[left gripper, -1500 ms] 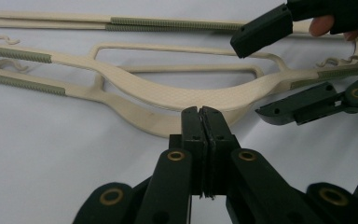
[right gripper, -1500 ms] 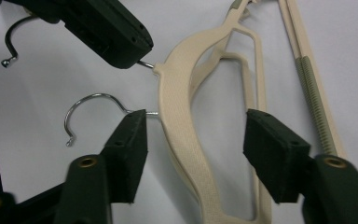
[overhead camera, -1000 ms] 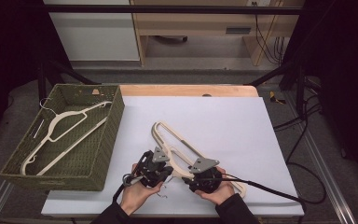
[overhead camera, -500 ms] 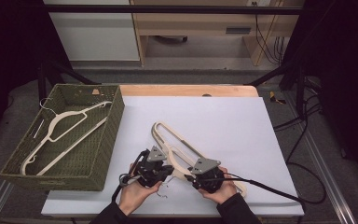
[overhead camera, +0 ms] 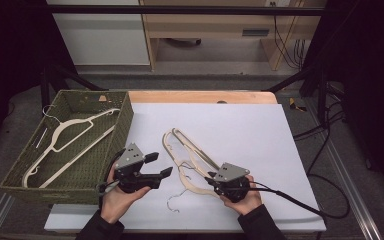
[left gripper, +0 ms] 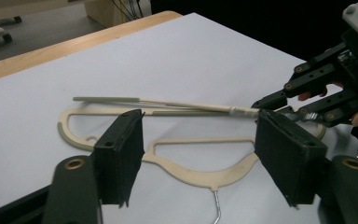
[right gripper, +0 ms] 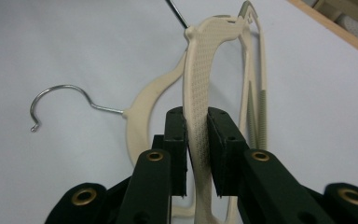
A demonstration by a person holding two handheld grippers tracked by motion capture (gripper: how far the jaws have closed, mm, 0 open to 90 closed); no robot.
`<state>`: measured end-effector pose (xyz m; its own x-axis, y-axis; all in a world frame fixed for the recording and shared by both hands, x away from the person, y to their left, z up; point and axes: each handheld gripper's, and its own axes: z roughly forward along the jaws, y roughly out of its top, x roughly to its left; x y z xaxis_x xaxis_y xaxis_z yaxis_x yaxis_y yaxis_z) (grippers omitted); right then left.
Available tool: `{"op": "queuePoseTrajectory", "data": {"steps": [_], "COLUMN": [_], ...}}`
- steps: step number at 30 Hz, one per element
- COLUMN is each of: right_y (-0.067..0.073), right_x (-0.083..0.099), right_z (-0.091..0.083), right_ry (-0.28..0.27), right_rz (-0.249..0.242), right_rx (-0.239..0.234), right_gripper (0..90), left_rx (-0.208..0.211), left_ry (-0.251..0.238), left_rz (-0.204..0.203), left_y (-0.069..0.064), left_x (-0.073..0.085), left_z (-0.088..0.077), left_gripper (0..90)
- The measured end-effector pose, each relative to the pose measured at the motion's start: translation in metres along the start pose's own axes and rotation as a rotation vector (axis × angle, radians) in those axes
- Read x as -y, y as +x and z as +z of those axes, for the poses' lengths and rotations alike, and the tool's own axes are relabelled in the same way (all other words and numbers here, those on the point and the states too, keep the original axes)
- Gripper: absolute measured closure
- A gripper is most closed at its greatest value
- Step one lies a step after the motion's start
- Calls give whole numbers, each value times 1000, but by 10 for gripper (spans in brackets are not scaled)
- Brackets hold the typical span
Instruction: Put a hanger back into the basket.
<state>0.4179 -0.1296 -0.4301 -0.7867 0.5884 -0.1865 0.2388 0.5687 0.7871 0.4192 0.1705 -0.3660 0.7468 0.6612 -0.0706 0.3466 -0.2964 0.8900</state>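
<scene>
Two cream plastic hangers with wire hooks lie crossed on the white sheet [overhead camera: 250,135]. My right gripper [overhead camera: 211,180] [right gripper: 197,126] is shut on the textured arm of one hanger [overhead camera: 200,161] [right gripper: 200,70], and its jaws have just been closing on it. The other hanger [overhead camera: 190,186] [left gripper: 205,175] lies flat, its hook [right gripper: 60,100] pointing toward the near edge. My left gripper [overhead camera: 162,164] [left gripper: 198,158] hovers left of the hangers. Its jaws have just been opening, and nothing is between them.
A green woven basket [overhead camera: 125,120] stands at the left edge of the sheet with another cream hanger [overhead camera: 70,132] inside. The wooden table edge [overhead camera: 200,96] runs along the far side. A black cable [overhead camera: 300,202] trails right from my right gripper.
My left gripper has opened, let go of the hanger, and drawn up and to the left. My right gripper's jaws have closed tighter on the hanger arm; that hand barely moved.
</scene>
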Motion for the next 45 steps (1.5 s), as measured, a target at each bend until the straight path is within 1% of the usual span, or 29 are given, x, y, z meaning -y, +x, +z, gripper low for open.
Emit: {"op": "queuePoseTrajectory", "data": {"steps": [1,4,6,9,11,14,16,18,19,22,25,28,30,32,34,40,45], "right_y": [-2,-7,-12,-17,-21,-25,-29,-32,-34,-38,-40,-40,-39,-37,-34,-24,-17], "right_x": [-1,-1,0,1,2,2,3,4,5,6,5,3,1,-1,-3,-10,-14], "right_z": [-2,-7,-10,-15,-17,-21,-23,-26,-28,-31,-35,-40,-42,-43,-42,-38,-36], "right_ry": [-6,-17,-28,-38,-39,-41,-46,-45,-44,-51,-61,-94,-109,-116,-119,-132,-131], "right_rz": [-2,15,36,53,57,69,76,92,90,114,118,132,136,139,132,120,113], "right_rx": [5,22,29,49,66,101,130,149,158,150,129,88,55,27,1,-103,-159], "right_gripper": [797,808,813,823,830,844,854,863,866,867,867,868,868,868,868,868,868], "left_rx": [-1,2,-1,-12,-15,-10,-16,-17,-20,-19,-15,-11,-6,0,3,19,37], "left_ry": [-2,-2,-4,-2,0,2,7,8,10,6,2,-7,-9,-9,-8,1,15], "left_rz": [2,8,18,39,50,61,67,67,65,63,59,57,65,74,80,103,123], "left_y": [2,5,7,8,8,9,9,9,9,9,10,10,9,8,6,0,-5], "left_x": [1,3,5,8,9,11,12,12,12,12,11,9,8,7,6,3,2], "left_z": [-1,0,1,5,6,8,9,9,9,8,7,4,3,2,1,2,6], "left_gripper": [281,228,192,127,103,92,89,88,88,88,88,89,88,87,86,86,91]}}
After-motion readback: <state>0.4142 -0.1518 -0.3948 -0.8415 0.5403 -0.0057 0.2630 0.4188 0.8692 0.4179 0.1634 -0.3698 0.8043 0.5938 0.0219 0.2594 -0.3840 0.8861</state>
